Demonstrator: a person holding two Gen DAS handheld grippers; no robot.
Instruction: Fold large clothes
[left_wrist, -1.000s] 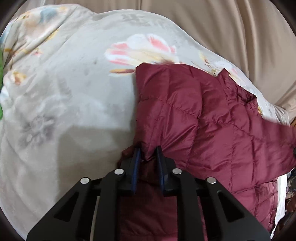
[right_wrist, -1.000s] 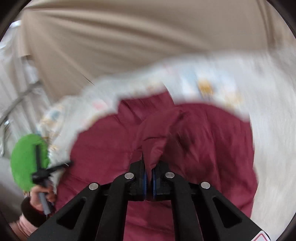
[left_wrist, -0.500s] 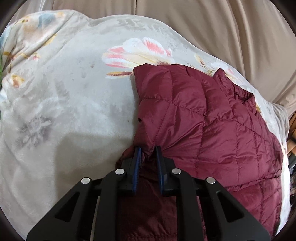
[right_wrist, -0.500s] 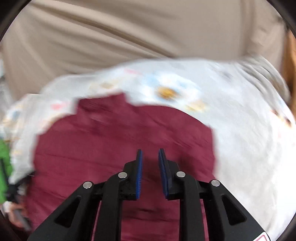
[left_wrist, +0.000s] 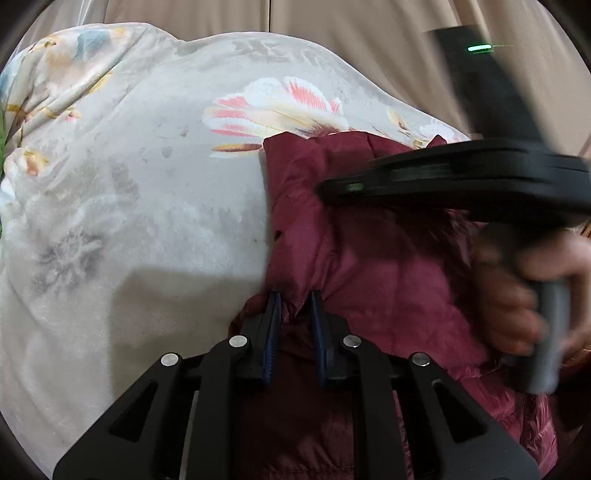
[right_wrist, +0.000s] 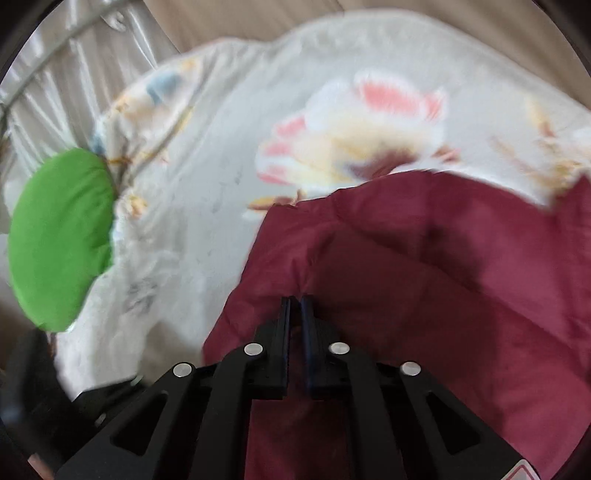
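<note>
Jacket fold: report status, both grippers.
Left gripper clamped on jacket edge. Right gripper shut, empty, over jacket. Nothing in the way.

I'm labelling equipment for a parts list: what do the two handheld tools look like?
Each tool, left and right, is a matte black angular frame with triangular cut-outs, round silver pivot pins and two blue-padded fingers. From the left view, the right one has a grey handle and a green indicator light.
</note>
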